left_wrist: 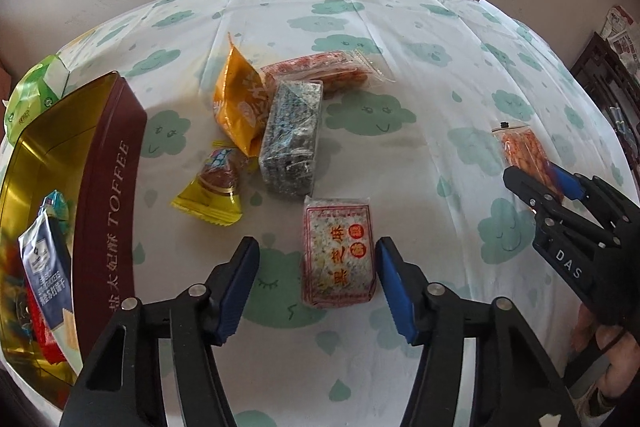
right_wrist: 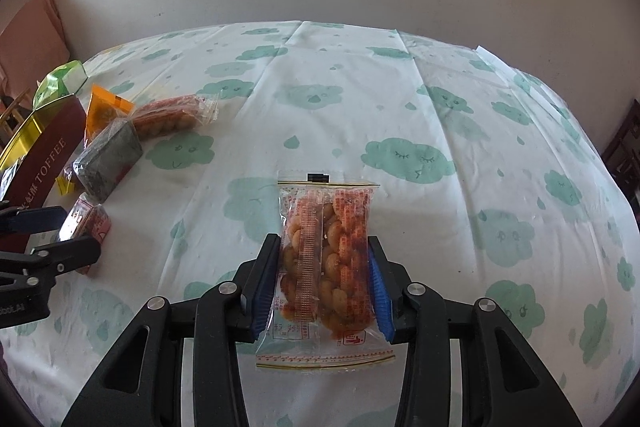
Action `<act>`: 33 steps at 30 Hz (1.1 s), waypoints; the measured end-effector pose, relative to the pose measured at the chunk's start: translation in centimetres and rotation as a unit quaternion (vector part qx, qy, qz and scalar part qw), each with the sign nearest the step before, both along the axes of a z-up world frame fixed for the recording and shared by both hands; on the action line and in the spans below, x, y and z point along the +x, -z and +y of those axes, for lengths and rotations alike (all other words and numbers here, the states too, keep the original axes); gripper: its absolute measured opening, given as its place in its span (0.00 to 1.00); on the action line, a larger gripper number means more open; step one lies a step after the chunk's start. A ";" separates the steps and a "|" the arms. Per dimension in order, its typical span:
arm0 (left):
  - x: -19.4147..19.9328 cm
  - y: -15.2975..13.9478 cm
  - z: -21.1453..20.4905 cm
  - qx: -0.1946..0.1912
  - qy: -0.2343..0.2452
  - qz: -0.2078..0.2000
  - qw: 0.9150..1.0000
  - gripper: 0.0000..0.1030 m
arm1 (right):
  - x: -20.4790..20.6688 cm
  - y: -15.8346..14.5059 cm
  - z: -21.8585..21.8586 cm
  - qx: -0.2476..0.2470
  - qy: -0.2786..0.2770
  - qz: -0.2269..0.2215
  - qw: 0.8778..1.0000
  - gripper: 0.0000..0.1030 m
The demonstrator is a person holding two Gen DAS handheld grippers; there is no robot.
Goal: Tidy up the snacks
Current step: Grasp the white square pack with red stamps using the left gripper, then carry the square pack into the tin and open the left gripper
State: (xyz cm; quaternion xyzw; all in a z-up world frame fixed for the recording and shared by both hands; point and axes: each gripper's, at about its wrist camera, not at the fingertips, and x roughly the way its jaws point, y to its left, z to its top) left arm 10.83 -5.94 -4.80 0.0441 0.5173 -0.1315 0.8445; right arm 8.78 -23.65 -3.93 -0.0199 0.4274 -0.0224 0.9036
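Toffee tin [left_wrist: 112, 187] partly filled; five packets loose. Right gripper [right_wrist: 324, 283] clamps peanut packet [right_wrist: 326, 263]; left gripper [left_wrist: 316, 287] wide around sesame cake [left_wrist: 338, 251].

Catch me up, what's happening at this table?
Snack sorting, mid-way. The right tool is shut on a clear packet of orange-coated peanuts. The left tool is open, its fingers on either side of a red-and-white printed block snack lying on the cloud-print tablecloth. The maroon toffee tin with gold interior at the left already holds several packets. Four more snacks remain clustered on the cloth.
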 end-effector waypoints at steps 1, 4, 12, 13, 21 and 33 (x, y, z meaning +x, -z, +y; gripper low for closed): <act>0.1 0.0 -0.1 -0.001 0.001 0.001 1.000 0.47 | 0.0 0.0 0.1 0.000 0.000 0.000 1.000 0.41; 0.1 0.0 -0.3 -0.003 0.003 0.000 1.000 0.35 | 0.0 0.0 0.0 0.000 0.000 0.000 1.000 0.42; -0.7 -0.4 -0.2 -0.009 0.006 -0.005 1.000 0.25 | 0.0 0.0 0.0 -0.001 0.000 0.000 1.000 0.42; -0.8 -0.4 -0.1 -0.009 0.007 -0.005 1.000 0.25 | 0.0 0.0 0.0 -0.001 0.000 0.000 1.000 0.42; -2.3 -3.2 1.8 -0.018 0.011 -0.026 0.999 0.25 | 0.0 0.0 0.0 -0.001 0.000 0.000 1.000 0.42; -1.0 -8.8 11.5 0.016 -0.070 -0.097 0.993 0.25 | 0.0 0.0 0.0 -0.001 0.001 0.000 1.000 0.42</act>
